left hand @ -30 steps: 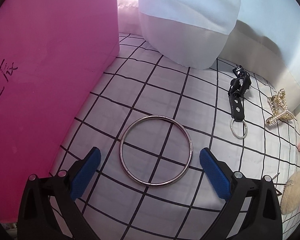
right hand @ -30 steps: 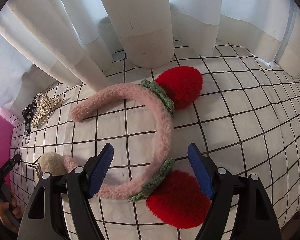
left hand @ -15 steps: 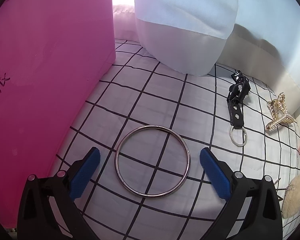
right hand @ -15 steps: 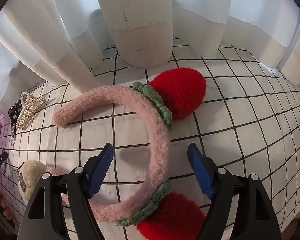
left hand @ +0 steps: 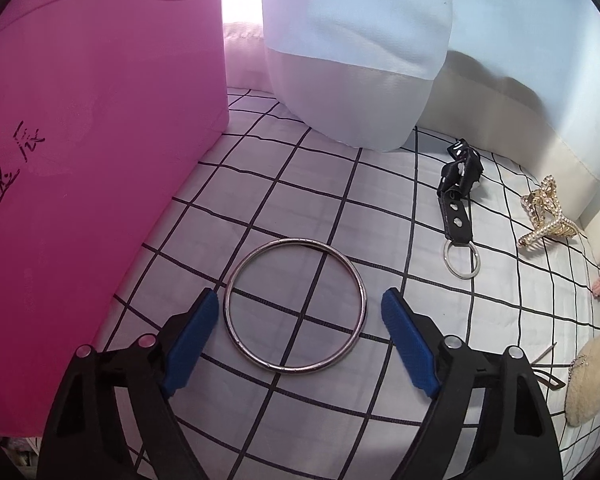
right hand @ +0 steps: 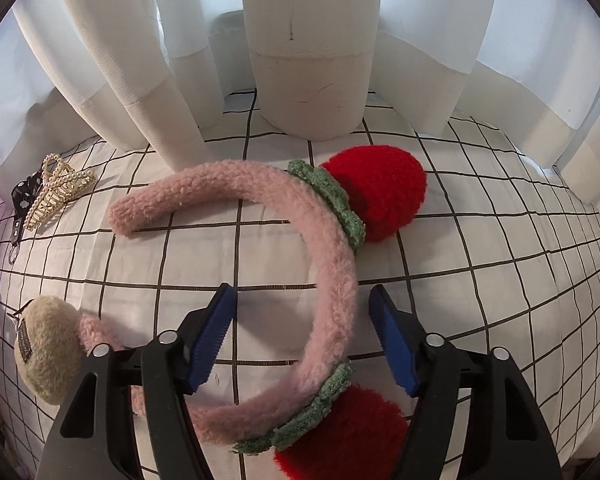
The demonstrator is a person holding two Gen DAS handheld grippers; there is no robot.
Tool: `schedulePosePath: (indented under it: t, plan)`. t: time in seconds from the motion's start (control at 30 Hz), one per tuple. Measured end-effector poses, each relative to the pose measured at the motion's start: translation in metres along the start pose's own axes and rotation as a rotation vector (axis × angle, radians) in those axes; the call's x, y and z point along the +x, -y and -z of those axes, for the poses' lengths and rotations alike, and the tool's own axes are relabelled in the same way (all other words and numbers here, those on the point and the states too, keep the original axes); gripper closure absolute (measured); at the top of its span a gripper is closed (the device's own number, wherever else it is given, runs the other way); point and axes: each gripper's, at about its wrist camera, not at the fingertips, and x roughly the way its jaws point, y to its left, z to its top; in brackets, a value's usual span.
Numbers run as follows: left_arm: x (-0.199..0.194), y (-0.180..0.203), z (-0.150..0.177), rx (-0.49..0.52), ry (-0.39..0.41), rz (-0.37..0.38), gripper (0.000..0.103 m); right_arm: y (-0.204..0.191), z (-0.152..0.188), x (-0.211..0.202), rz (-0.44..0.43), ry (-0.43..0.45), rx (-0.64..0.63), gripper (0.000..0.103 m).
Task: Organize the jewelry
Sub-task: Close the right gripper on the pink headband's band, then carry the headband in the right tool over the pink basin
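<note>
Bangle (left hand: 296,305) of plain silver metal lies flat on the white sheet with the black grid (left hand: 340,184), right between the two blue pads of the left claw (left hand: 300,334). That claw's jaws have just been closing in, yet both pads stand a little clear of the ring's rim, so nothing is gripped. A big pink box with black handwriting (left hand: 100,168) stands just to the left of the ring. Off to the right lie a black strap with a key ring (left hand: 458,216) and, beyond it, a gold hair clip set with pearls (left hand: 546,216), near the foot of the pale curtain (left hand: 360,60).

Over on the other side, the fluffy pink headband (right hand: 332,280) with two red strawberry puffs curves across the same sheet, and its band passes between the pads of the right claw (right hand: 302,332). Those jaws have just been narrowing too, but gaps show on both sides of the band, so it is not clamped. A cream plush ball (right hand: 46,350) sits by the headband's near end.
</note>
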Motion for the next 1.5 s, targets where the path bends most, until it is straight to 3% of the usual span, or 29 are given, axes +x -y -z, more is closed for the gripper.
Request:
schedulePosePath:
  t: [0.03,0.1,0.13,0.17,0.53,0.8,1.17,1.5]
  plan:
    - [-0.002,0.0,0.001,0.004,0.003,0.004,0.032,-0.002,0.001,-0.001,0.001,0.003,-0.006,0.054]
    - [-0.004,0.001,0.003,0.007,0.004,0.004,0.033,-0.006,0.003,-0.003,0.0,0.008,-0.005,0.064]
    - [-0.005,0.0,0.004,0.003,0.002,0.007,0.033,-0.005,0.003,-0.004,0.002,0.009,-0.002,0.08]
    - [-0.005,-0.001,0.003,0.001,-0.001,0.008,0.034,-0.002,0.003,-0.005,-0.013,0.006,0.009,0.087]
    - [-0.035,0.007,0.007,0.02,0.019,0.039,0.034,0.021,0.007,-0.036,-0.088,0.072,0.066,0.091]
    - [-0.067,0.017,0.009,0.019,0.037,0.078,0.034,0.035,-0.009,-0.063,-0.109,0.123,0.069,0.091]
    - [-0.107,0.024,0.009,-0.001,0.076,0.105,0.034,0.036,-0.014,-0.109,-0.146,0.162,0.027,0.091]
    - [-0.172,0.026,0.011,-0.023,0.157,0.11,0.034,0.024,-0.028,-0.153,-0.245,0.213,-0.062,0.091]
